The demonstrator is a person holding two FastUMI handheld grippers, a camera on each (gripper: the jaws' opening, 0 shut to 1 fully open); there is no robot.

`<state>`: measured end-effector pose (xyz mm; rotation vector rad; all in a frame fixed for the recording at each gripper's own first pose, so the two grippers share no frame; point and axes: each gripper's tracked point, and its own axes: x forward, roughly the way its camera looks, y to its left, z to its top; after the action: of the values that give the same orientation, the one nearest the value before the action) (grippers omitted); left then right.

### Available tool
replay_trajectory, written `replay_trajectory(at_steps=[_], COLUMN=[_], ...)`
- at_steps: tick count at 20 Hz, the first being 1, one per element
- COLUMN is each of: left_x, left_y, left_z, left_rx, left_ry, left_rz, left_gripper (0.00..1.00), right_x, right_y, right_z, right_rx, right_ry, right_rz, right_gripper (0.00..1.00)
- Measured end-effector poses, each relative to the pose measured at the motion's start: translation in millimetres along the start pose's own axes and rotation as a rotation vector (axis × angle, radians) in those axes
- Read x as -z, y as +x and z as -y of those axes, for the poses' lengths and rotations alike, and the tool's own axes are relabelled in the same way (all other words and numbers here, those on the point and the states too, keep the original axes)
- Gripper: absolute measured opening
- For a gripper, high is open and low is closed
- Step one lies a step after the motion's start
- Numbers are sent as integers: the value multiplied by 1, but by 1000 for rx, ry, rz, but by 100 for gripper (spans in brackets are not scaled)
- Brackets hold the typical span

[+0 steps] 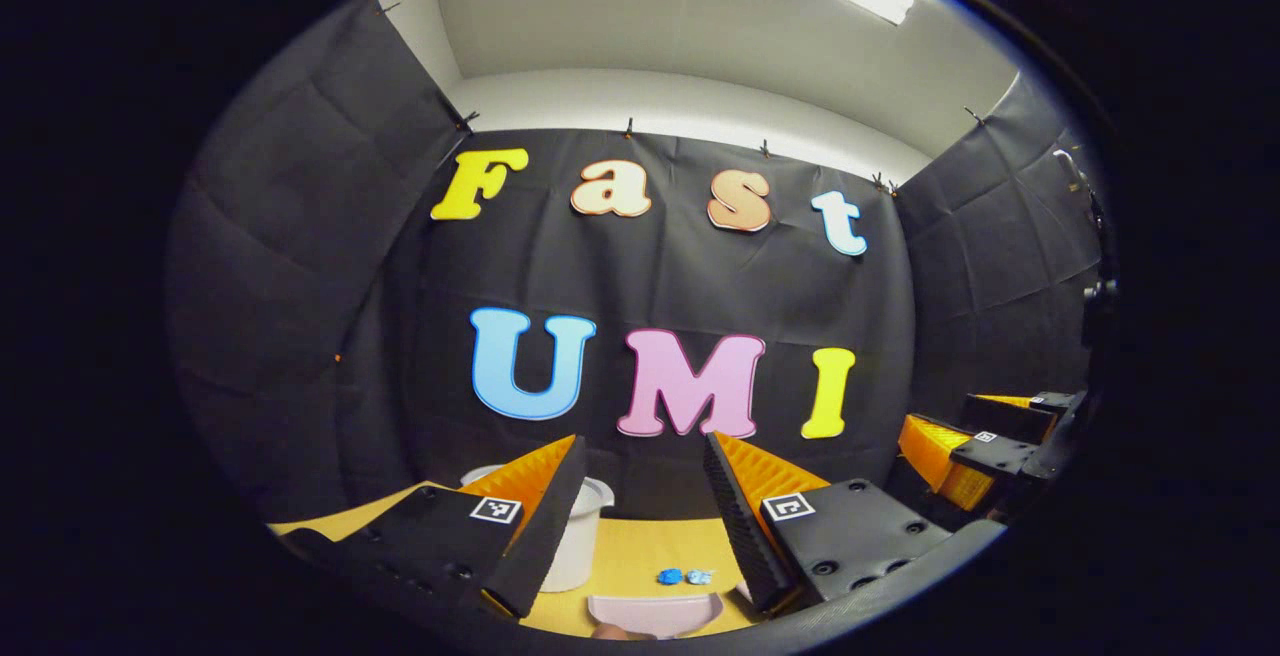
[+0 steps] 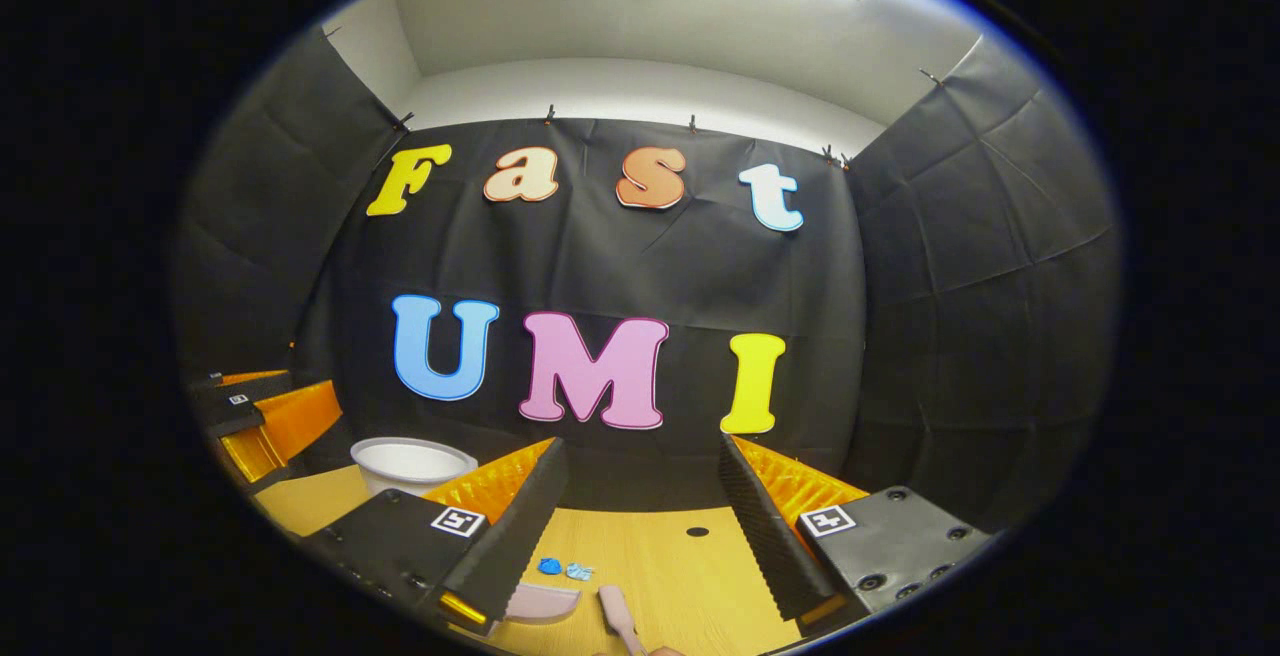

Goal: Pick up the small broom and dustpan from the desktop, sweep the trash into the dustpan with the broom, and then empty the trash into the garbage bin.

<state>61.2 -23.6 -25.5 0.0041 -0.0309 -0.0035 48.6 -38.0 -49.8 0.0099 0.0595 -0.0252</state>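
Observation:
A pink dustpan (image 1: 655,611) lies on the yellow wooden desktop (image 1: 640,546), low between my left gripper's fingers. Two small blue scraps of trash (image 1: 683,576) rest just beyond it. A white garbage bin (image 1: 590,526) stands behind the left finger. My left gripper (image 1: 644,451) hangs open above them, holding nothing. In the right gripper view the dustpan (image 2: 540,601) lies beside the pale broom handle (image 2: 620,618), with the trash (image 2: 563,567) behind and the bin (image 2: 412,463) to the far left. My right gripper (image 2: 640,448) is open and holds nothing.
Black cloth walls close the booth on three sides. A small dark hole (image 2: 697,532) marks the desktop (image 2: 680,576). The other gripper (image 1: 950,431) hovers at the right of the left gripper view. The left one (image 2: 255,401) shows at the left of the right gripper view.

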Motion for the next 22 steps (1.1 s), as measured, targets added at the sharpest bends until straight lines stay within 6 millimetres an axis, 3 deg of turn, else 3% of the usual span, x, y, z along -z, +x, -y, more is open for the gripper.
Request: replay_trajectory(at_steps=[2,5,8,10,12,15,18,22], left_x=[5,17,13,0,-17,-10,32,111], left_y=[10,18,26,32,32,32,35,37], left_z=[18,17,33,10,-14,-10,7,23], left_rx=[50,52,141,57,-36,-88,-65,-6], left_ry=[-2,-44,-228,-281,-174,23,22,2], left_rz=[-10,-55,-42,39,143,157,22,-259], left_gripper=[70,70,70,71,70,70,70,71], right_x=[5,16,27,35,41,46,59,80], right_y=[13,25,35,39,41,45,48,54], right_z=[-4,-9,-8,-2,1,6,8,14], right_rx=[-17,-45,-60,-53,-54,-53,-64,-88], right_ry=[-2,1,3,-7,-3,6,-7,-25], right_rz=[-8,-45,-74,-94,-110,-119,-141,-181], right_gripper=[96,98,96,96,98,96,96,96])
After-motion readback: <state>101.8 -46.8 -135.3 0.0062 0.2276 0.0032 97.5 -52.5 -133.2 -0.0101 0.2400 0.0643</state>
